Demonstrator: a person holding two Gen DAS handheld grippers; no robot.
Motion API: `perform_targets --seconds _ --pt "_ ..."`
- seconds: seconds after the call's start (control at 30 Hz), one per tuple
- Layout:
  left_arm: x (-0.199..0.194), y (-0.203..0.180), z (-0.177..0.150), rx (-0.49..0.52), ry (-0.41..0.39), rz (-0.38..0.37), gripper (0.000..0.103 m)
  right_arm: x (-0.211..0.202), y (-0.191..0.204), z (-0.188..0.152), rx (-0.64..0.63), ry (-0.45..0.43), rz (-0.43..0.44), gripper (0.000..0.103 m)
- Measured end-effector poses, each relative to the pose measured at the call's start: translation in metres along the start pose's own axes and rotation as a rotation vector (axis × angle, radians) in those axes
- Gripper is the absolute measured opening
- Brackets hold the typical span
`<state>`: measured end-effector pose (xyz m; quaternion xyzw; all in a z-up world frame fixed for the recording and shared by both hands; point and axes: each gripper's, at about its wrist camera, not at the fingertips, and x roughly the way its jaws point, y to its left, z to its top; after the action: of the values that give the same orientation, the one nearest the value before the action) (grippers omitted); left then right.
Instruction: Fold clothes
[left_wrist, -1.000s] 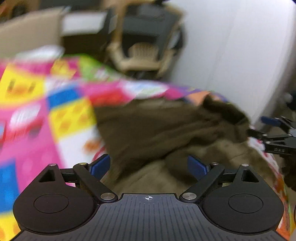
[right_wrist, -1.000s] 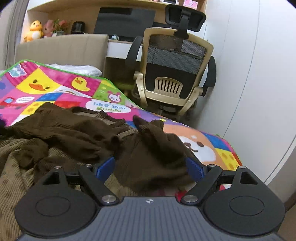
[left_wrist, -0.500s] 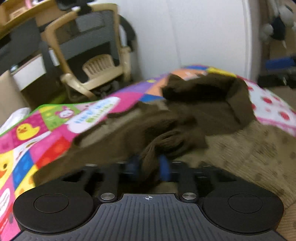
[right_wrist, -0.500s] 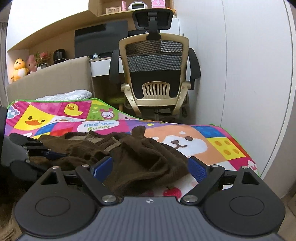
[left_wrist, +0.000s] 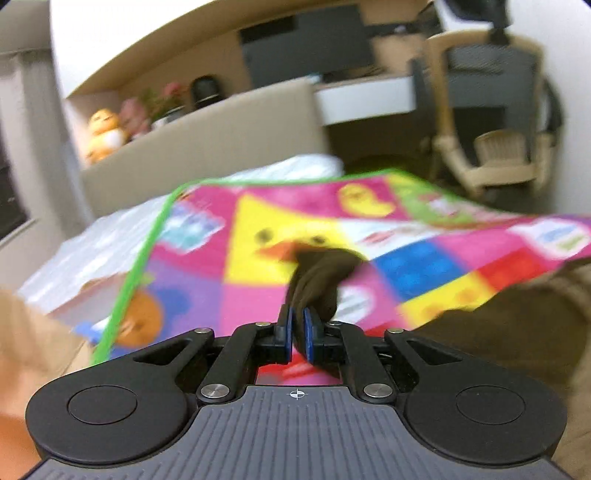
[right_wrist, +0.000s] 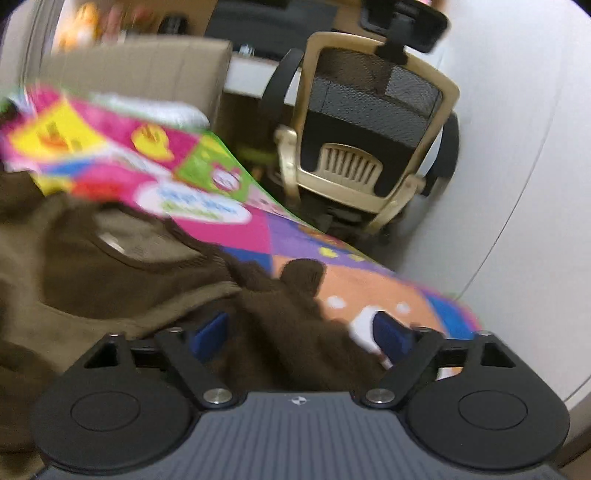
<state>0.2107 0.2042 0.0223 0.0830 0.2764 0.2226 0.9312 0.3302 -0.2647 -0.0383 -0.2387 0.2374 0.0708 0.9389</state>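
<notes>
A dark brown knit sweater lies rumpled on a bright patchwork play mat, its neckline facing up. In the left wrist view my left gripper is shut on a bunched end of the brown sweater, which sticks up past the blue pads above the mat. My right gripper stands open low over another fold of the sweater, with the brown knit lying between its blue fingers. More brown fabric lies at the right of the left wrist view.
A beige and black office chair stands beyond the mat's far edge beside a white wall. A beige headboard and white bedding lie behind the mat. Plush toys sit on a shelf.
My left gripper went from open to shut on the sweater's end and swung left, pulling it over the mat. The right gripper dropped closer to the sweater and stayed open.
</notes>
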Motion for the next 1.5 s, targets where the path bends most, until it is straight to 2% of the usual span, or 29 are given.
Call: perform_targets --seconds 0.03,0.1,0.2,0.27,0.3,0.37,0.43,0.5,0.6,0.67,0.73,0.77,0.83,0.93,1.0,1.1,1.17,1.23,1.33,1.43,1.5 --pt "0.003 0.008 -0.003 -0.019 0.010 0.006 0.006 0.009 -0.006 0.001 -0.031 -0.005 -0.088 0.076" --pt "0.008 0.022 -0.009 -0.063 0.033 0.003 0.007 0.024 -0.028 0.002 0.006 0.040 -0.216 0.076" --pt "-0.007 0.037 -0.015 -0.136 0.076 -0.111 0.022 0.017 -0.065 -0.003 0.141 0.123 -0.282 0.077" --pt "-0.026 0.035 -0.018 -0.138 0.073 -0.206 0.058 -0.024 -0.070 -0.011 0.167 0.083 -0.216 0.081" --pt "-0.038 0.033 -0.020 -0.136 0.069 -0.256 0.065 -0.045 -0.072 -0.015 0.179 0.061 -0.181 0.087" --pt "-0.068 0.024 -0.029 -0.125 0.058 -0.376 0.082 -0.096 -0.062 -0.027 0.161 0.029 -0.059 0.093" --pt "-0.100 0.011 -0.041 -0.101 0.049 -0.490 0.094 -0.150 -0.046 -0.041 0.124 0.001 0.071 0.095" --pt "-0.133 -0.005 -0.055 -0.060 0.045 -0.595 0.095 -0.197 -0.021 -0.056 0.056 -0.016 0.189 0.099" --pt "-0.174 -0.027 -0.077 0.026 0.048 -0.707 0.095 -0.226 0.023 -0.072 -0.057 -0.026 0.303 0.099" --pt "-0.200 -0.041 -0.091 0.091 0.047 -0.765 0.096 -0.244 0.052 -0.083 -0.133 -0.033 0.376 0.099" --pt "-0.225 -0.052 -0.102 0.169 0.029 -0.793 0.096 -0.262 0.082 -0.094 -0.209 -0.039 0.450 0.099" --pt "-0.236 -0.057 -0.107 0.206 0.018 -0.802 0.097 -0.270 0.097 -0.099 -0.247 -0.042 0.486 0.099" --pt "-0.254 -0.067 -0.116 0.285 -0.009 -0.810 0.098 -0.266 0.117 -0.094 -0.267 -0.065 0.474 0.099" --pt "-0.267 -0.088 -0.132 0.383 -0.029 -0.788 0.098 -0.244 0.131 -0.069 -0.231 -0.146 0.298 0.092" --pt "-0.263 -0.101 -0.141 0.419 -0.012 -0.760 0.098 -0.235 0.116 -0.044 -0.073 -0.189 0.236 0.091" --pt "-0.253 -0.115 -0.154 0.471 0.022 -0.711 0.099 -0.240 0.087 -0.025 0.078 -0.251 0.256 0.092" --pt "-0.248 -0.115 -0.158 0.494 0.026 -0.676 0.099 -0.249 0.081 -0.026 0.038 -0.264 0.286 0.093" --pt "-0.242 -0.109 -0.155 0.493 0.014 -0.647 0.099 -0.257 0.080 -0.038 -0.037 -0.224 0.338 0.098" --pt "-0.227 -0.103 -0.138 0.468 -0.042 -0.569 0.099 -0.265 0.095 -0.057 -0.117 -0.138 0.435 0.098" --pt "-0.213 -0.103 -0.116 0.443 -0.105 -0.490 0.099 -0.273 0.128 -0.070 -0.215 -0.122 0.501 0.098" --pt "-0.207 -0.096 -0.096 0.363 -0.104 -0.519 0.099 -0.273 0.153 -0.072 -0.292 -0.140 0.499 0.098"
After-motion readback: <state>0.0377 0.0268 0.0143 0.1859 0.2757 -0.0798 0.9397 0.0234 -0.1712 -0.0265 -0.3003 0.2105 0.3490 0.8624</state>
